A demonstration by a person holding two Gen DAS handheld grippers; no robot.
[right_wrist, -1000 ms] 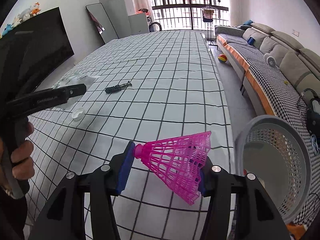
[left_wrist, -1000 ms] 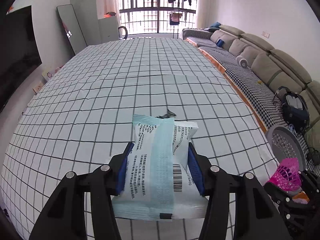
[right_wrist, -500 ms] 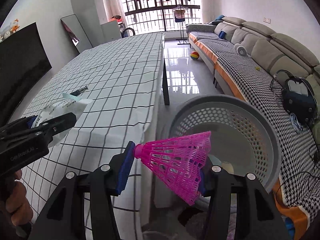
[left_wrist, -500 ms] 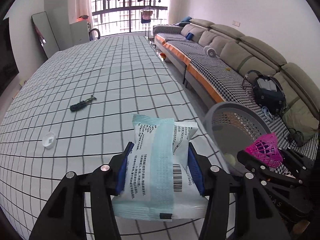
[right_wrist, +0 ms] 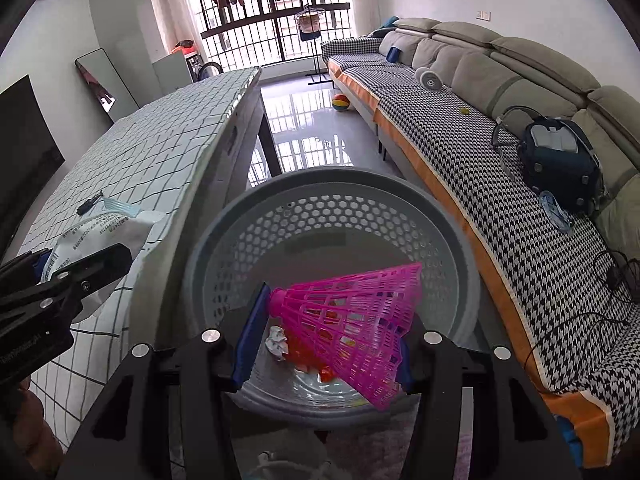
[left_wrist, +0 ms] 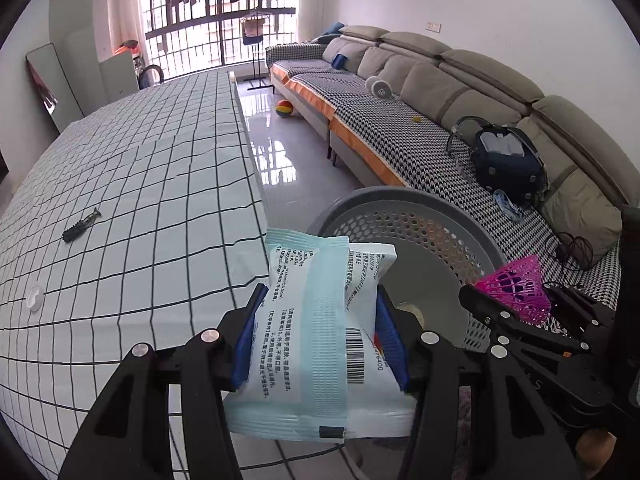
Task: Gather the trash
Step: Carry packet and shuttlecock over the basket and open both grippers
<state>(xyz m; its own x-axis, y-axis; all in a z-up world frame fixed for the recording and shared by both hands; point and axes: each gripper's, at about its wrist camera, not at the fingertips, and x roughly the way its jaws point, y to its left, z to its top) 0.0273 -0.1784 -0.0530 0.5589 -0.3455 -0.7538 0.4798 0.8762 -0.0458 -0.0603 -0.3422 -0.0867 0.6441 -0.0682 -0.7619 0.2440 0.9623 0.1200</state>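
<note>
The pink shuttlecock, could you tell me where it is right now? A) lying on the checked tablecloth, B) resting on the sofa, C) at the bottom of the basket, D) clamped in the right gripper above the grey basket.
D: the pink shuttlecock sits clamped between the fingers of the right gripper, with the open grey basket directly below it.

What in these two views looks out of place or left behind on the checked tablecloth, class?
Two bits remain on the checked tablecloth: a small dark object and a round white cap, apart from each other. The left gripper holds a wipes packet; the right gripper holds a pink shuttlecock over the grey basket.
</note>
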